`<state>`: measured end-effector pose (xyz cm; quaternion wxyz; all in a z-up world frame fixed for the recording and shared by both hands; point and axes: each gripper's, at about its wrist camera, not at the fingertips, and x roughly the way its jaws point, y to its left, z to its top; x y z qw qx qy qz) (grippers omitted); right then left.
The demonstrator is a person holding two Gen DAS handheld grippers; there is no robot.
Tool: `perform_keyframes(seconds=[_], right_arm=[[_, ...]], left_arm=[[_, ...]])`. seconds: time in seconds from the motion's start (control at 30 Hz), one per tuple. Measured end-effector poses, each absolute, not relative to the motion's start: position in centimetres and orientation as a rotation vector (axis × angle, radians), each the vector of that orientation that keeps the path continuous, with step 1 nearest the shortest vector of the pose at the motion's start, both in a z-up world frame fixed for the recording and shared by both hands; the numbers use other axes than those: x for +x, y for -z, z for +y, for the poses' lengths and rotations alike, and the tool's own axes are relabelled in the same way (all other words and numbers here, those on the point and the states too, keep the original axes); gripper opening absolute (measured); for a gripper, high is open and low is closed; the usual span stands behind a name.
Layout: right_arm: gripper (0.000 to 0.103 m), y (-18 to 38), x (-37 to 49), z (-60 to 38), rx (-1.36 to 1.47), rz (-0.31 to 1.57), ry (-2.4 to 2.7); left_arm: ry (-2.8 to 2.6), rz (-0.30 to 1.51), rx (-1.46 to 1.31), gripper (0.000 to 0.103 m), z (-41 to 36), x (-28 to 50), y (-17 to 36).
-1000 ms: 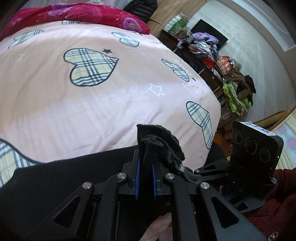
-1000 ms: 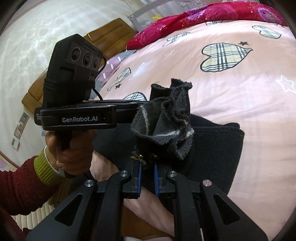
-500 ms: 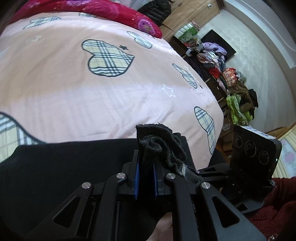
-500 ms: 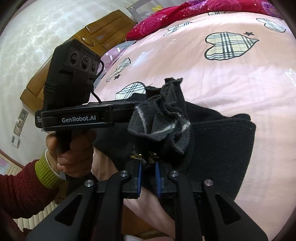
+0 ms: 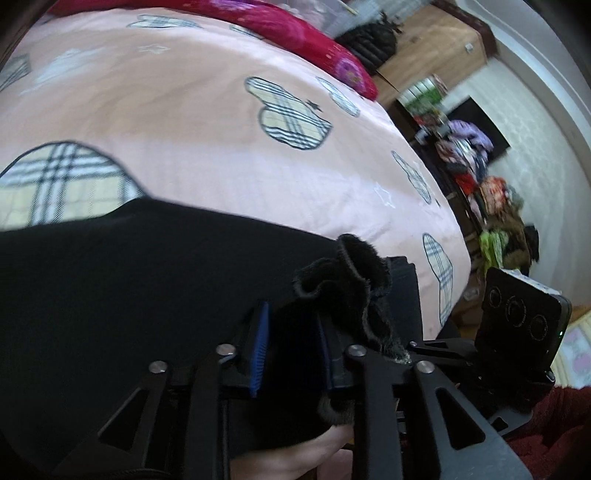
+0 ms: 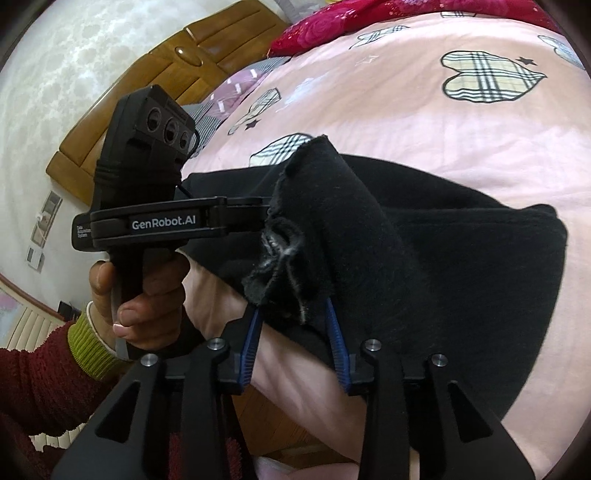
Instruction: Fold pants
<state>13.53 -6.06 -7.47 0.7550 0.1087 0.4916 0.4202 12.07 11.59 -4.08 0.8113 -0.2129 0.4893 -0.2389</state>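
The black pants [image 5: 129,280] lie across the near edge of a pink bedspread [image 5: 184,122]. In the left wrist view my left gripper [image 5: 291,332] has its jaws parted, with a bunched black hem [image 5: 347,273] loose between them. In the right wrist view my right gripper [image 6: 293,332] also stands open, and the pants' bunched edge [image 6: 295,258] rests between its blue pads [image 6: 334,332]. The pants body [image 6: 461,266] spreads to the right. The left gripper's body [image 6: 155,225] shows in a hand at the left.
The bedspread [image 6: 443,122] carries plaid hearts. A red floral quilt [image 5: 295,29] lies at the far end. A wooden headboard [image 6: 184,66] stands at the left. Piles of clothes [image 5: 480,177] sit on furniture beyond the bed's right side.
Both grippers have opened; half a second ago each was shut on the bunched black hem. The pants now lie further onto the bed and the cloth sags between the jaws.
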Motion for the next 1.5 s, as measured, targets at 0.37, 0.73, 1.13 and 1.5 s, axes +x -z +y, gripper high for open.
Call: perform_keyframes(seconds=[0.37,0.73,1.13,1.5], right_arm=[[0.040,5.3,14.2,-3.9,0.246,1.042,-1.014],[0.040,3.3,15.8,-1.3,0.214,1.013,-1.079],[0.042,0.6,18.1,6.4,0.087,0.970,-1.189],[0.049,1.3,20.7,13.5,-0.073,1.014,-1.230]], left_arm=[[0.249,0.931,-0.594,0.064,17.6,7.8,2.4],[0.002,0.833,-0.750,0.074,23.7,0.8,2.2],[-0.242,0.771,-0.905,0.077,31.1,-3.4,3.4],[-0.302,0.759,-0.982,0.077,34.9,-3.4,5.6]])
